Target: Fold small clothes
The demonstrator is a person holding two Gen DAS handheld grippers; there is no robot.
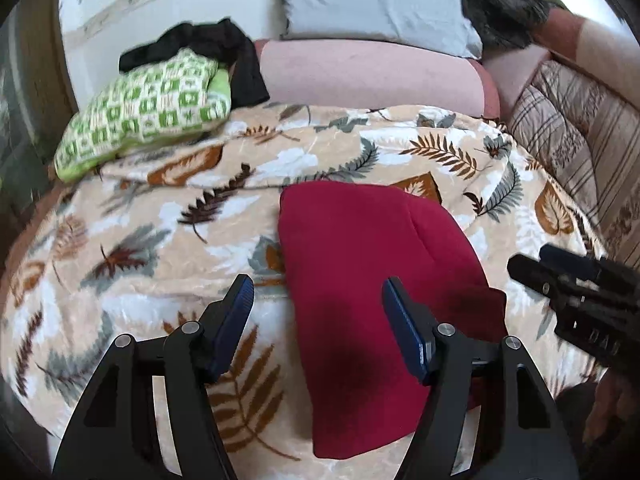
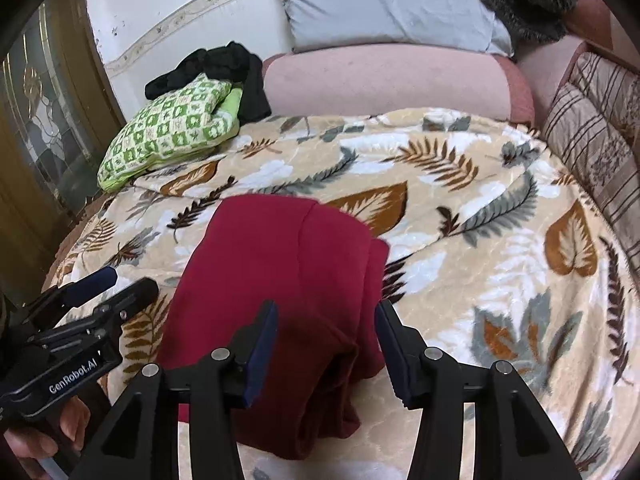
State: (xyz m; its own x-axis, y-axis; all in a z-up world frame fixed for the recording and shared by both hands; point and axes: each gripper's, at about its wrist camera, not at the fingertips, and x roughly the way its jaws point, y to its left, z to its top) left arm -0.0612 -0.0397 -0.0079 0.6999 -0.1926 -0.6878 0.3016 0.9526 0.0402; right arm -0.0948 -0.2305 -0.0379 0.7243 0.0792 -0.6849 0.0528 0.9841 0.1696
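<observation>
Red garment (image 1: 372, 320) lies folded on the leaf-print blanket (image 1: 160, 240), mid-bed toward the near edge. Left gripper (image 1: 318, 300) and right gripper (image 2: 326, 320) hover over it, jaws wide, gripping nothing. Green checked cloth (image 2: 172, 128) sits at the far-left corner.

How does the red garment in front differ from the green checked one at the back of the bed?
The red garment is one plain colour; the green checked garment is patterned in green and white squares. The red one lies spread flat in the middle of the leaf-print blanket, between the open claws; the green one sits bunched at the far left edge, against black clothing. Both rest on the bed, and no claw grips either.
</observation>
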